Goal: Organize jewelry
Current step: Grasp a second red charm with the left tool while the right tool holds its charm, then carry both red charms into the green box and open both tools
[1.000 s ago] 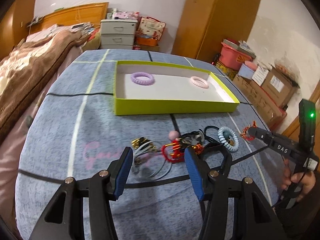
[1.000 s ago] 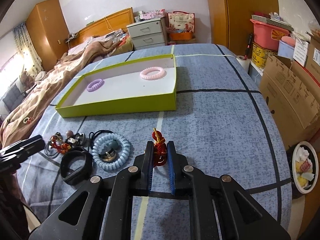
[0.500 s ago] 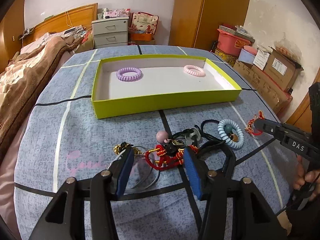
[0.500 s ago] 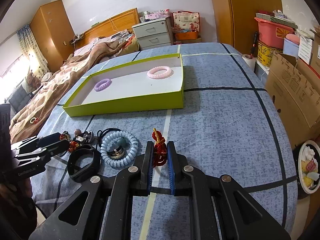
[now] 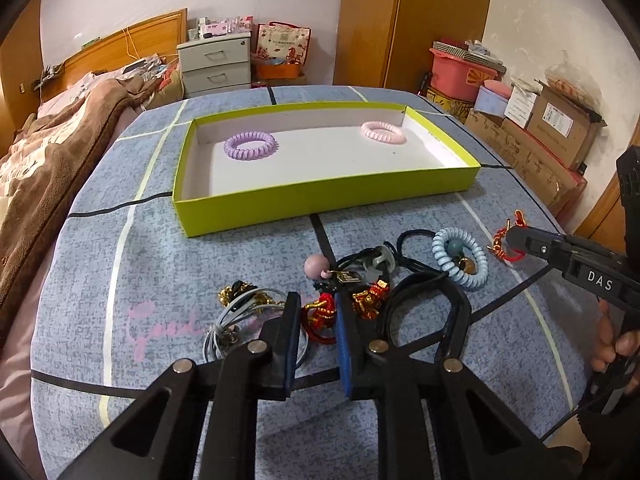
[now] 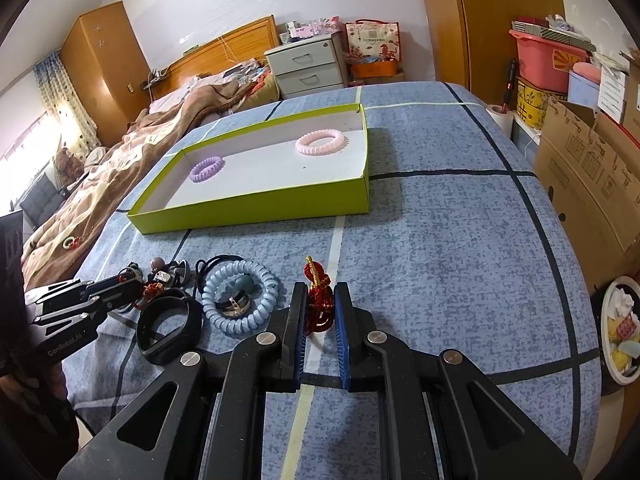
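Observation:
A lime-green tray (image 5: 320, 200) holds a purple coil hair tie (image 5: 250, 146) and a pink coil hair tie (image 5: 383, 133). In front of it lies a jewelry pile: a pale blue coil tie (image 5: 460, 258), a black band (image 6: 142, 334), silver bangles (image 5: 232, 316) and a pink bead (image 5: 316, 266). My left gripper (image 5: 317, 300) is low over the pile, its jaws closing, and the pads press on a red cord bracelet (image 5: 320, 318). To the right, my right gripper (image 6: 319, 290) is shut on a red-and-gold cord bracelet (image 6: 318, 304), held just above the cloth.
A blue patterned cloth (image 6: 440, 240) covers the table. A bed with a brown blanket (image 5: 48, 160) lies to the left. Cardboard boxes (image 6: 592, 176) and a bin (image 6: 622, 328) stand off the right edge. A grey drawer unit (image 5: 216, 64) stands behind.
The left gripper moved forward onto the pile and its wide-open jaws came together around the red cord bracelet. The right gripper kept still with its bracelet.

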Action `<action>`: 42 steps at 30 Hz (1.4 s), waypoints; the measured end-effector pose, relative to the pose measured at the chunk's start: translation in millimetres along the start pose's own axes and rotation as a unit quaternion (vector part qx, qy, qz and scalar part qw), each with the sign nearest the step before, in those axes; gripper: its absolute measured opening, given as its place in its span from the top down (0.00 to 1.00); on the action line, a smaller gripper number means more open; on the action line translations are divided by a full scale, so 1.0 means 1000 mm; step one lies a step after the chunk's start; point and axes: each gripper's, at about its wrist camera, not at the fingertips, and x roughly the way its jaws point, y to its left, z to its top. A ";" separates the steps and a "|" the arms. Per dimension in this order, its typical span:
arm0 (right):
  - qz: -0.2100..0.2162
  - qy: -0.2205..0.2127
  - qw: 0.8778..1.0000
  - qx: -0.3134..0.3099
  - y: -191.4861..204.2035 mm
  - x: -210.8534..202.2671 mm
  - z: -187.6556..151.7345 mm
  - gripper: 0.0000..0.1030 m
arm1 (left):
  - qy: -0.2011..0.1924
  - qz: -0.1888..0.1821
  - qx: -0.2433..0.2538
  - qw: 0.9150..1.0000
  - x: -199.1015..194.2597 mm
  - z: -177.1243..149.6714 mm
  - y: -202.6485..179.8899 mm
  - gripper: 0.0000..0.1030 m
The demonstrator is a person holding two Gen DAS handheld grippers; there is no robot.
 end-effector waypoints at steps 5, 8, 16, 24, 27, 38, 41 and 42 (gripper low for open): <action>0.004 -0.001 1.000 -0.005 0.003 -0.001 0.000 0.87 | -0.006 -0.016 -0.013 1.000 -0.004 0.001 0.004 0.84; 0.007 -0.005 1.000 -0.005 0.005 -0.002 -0.001 0.87 | -0.014 -0.025 -0.021 0.999 -0.008 0.002 0.005 0.84; 0.010 -0.017 1.000 -0.005 0.007 -0.011 0.003 0.87 | -0.027 -0.038 -0.032 0.998 -0.015 0.010 0.007 0.84; 0.016 -0.029 0.999 -0.002 0.009 -0.019 0.014 0.87 | -0.049 -0.051 -0.038 0.997 -0.027 0.023 0.011 0.84; 0.022 -0.035 0.999 -0.004 0.012 -0.020 0.021 0.87 | -0.055 -0.048 -0.044 0.996 -0.029 0.029 0.014 0.84; 0.041 -0.046 0.998 -0.021 0.028 -0.010 0.069 0.87 | -0.067 -0.048 -0.047 0.995 -0.026 0.063 0.029 0.84; 0.043 -0.048 0.998 -0.026 0.033 -0.001 0.084 0.87 | -0.068 -0.040 -0.048 0.996 -0.020 0.073 0.036 0.84; 0.039 -0.045 0.998 -0.029 0.034 0.005 0.090 0.87 | -0.068 -0.038 -0.048 0.996 -0.019 0.076 0.038 0.84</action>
